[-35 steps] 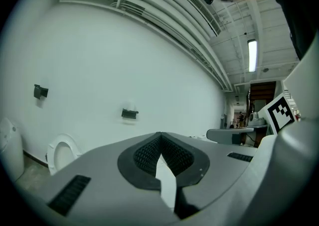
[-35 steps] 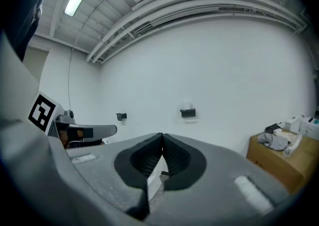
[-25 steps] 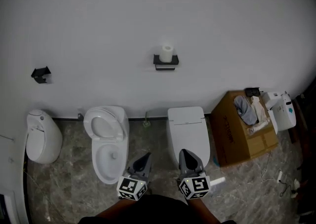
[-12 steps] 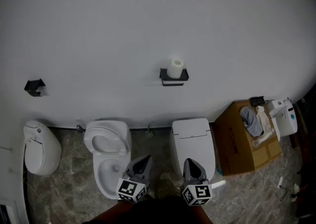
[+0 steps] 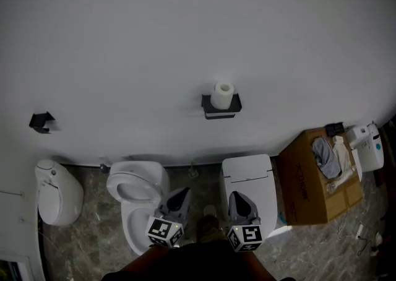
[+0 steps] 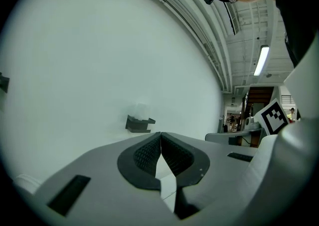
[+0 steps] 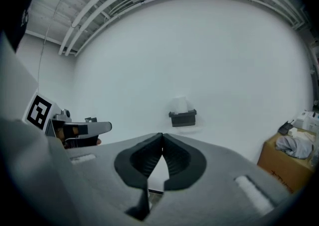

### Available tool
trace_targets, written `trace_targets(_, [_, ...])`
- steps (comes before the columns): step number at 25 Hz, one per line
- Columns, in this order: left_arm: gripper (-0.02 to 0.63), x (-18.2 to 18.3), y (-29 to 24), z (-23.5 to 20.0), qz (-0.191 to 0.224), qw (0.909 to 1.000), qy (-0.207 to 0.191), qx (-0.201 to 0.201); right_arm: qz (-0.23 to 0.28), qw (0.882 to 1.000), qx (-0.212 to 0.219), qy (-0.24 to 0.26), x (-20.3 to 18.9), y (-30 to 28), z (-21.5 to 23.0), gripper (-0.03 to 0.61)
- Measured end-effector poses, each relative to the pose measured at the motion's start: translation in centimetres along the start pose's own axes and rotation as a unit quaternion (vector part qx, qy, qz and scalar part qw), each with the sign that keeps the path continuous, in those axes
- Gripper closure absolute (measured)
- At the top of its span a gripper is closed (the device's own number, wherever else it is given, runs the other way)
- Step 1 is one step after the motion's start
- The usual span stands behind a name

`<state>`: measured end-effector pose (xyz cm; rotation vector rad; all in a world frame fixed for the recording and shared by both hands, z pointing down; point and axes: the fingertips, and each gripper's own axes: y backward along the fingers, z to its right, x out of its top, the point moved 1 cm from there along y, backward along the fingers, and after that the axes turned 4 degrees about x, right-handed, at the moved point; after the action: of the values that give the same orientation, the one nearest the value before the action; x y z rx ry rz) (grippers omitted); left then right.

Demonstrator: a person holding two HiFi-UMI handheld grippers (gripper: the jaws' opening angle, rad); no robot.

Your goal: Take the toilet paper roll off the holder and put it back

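A white toilet paper roll (image 5: 223, 95) stands upright on a black wall holder (image 5: 221, 108) on the white wall. The roll (image 7: 180, 104) and holder (image 7: 183, 118) show far ahead in the right gripper view; in the left gripper view the holder (image 6: 138, 123) is up and left of the jaws, the roll (image 6: 139, 110) a faint blur. My left gripper (image 5: 180, 195) and right gripper (image 5: 237, 198) sit low in the head view, both shut with nothing between the jaws, well short of the wall.
Below the holder stand a closed white toilet (image 5: 250, 177), an open-seat toilet (image 5: 135, 187) and a white urinal-like unit (image 5: 57, 190). A cardboard box (image 5: 312, 181) with cloths and a white device (image 5: 368, 148) is at the right. Another black wall bracket (image 5: 41, 121) hangs left.
Both grippers and the head camera have moved toward the wall: the holder and roll have slid lower in the head view, and the toilets now lie nearer the grippers.
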<state>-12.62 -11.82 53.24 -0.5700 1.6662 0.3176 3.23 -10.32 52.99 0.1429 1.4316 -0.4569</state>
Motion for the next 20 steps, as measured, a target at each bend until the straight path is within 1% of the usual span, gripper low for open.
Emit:
trace_targets(3, [0.598,0.8,-3.8,-0.7,0.000,1.0000,0.003,0.003,0.004,1.000,0.005,-0.002,1.1,-2.4,2.1,0.580])
trace_targets(6, [0.598,2.3,-8.8,-1.2,0.018,0.9998,0.004,0.006,0.003,1.000,0.004,0.013,2.3,-4.9,5.1,0.580])
trace_targets(9, [0.598,4.1,-13.0,-1.9,0.031,0.9995,-0.005,0.008,0.006,1.000,0.009,0.025,3.6,-7.0,7.0,0.580])
trace_targets(12, [0.594,5.7,-17.1,-2.6,0.043,0.9989,-0.015,0.003,0.019,1.000,0.004,0.015,4.4,-8.4,9.4,0.580])
trace_targets(15, [0.518,7.2,-21.0,-3.8,0.046,0.9987,-0.021,-0.003,0.017,1.000,-0.003,0.018,4.7,-9.8,11.7,0.580])
trace_targets(18, [0.415,8.4,-24.4,-5.1,0.042,0.9987,-0.028,0.000,0.020,1.000,0.003,0.015,4.8,-11.1,13.0,0.580])
trace_targets(20, [0.360,9.1,-27.0,-5.2,0.049,0.9983,-0.032,-0.004,0.028,1.000,0.006,0.009,4.8,-11.9,14.1,0.580])
